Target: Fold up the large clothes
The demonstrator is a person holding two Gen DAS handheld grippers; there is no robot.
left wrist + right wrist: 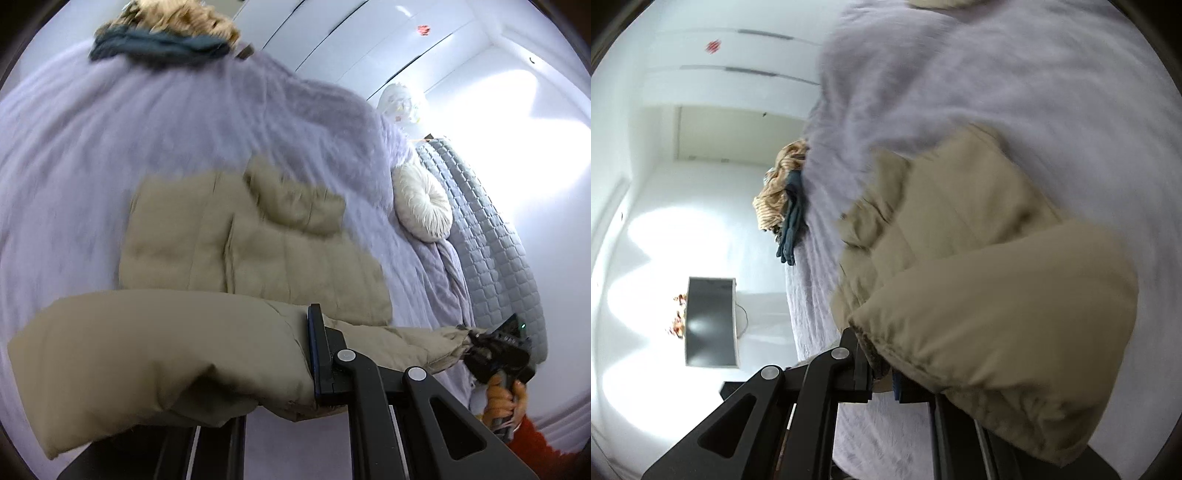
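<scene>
- Both grippers have a bite on the beige puffer jacket [251, 243], and the biggest risk I see is the slick, padded fabric sliding out of a pinch; each one seems to hold only a thin edge of a bulky fold.
- If one side lets go, the raised part would likely flop back crooked over the folded body lying on the lilac blanket [92, 147], and the fold would need redoing.
- Uneven lifting is the other worry: one hand getting ahead of the other would probably skew the fold line, since the jacket is stretched between them.
- The left gripper [317, 354] is clamped tight on the jacket's edge; the puffy fabric bulges out to its left and hides one finger.
- The right gripper [879, 373] is closed on the jacket's gathered hem, with the padded fold ballooning over its right side. From the left camera it shows at the far right, with a hand [508, 400] on its handle.
- The rest of the jacket lies flat on the bed beyond both grippers, near the middle of the blanket; the pictures are smeared, so I can't tell exactly which part each holds.
- A pile of other clothes [162, 40] sits at the far edge and a round cream cushion [424, 203] off to the side, both well apart from the jacket.
</scene>
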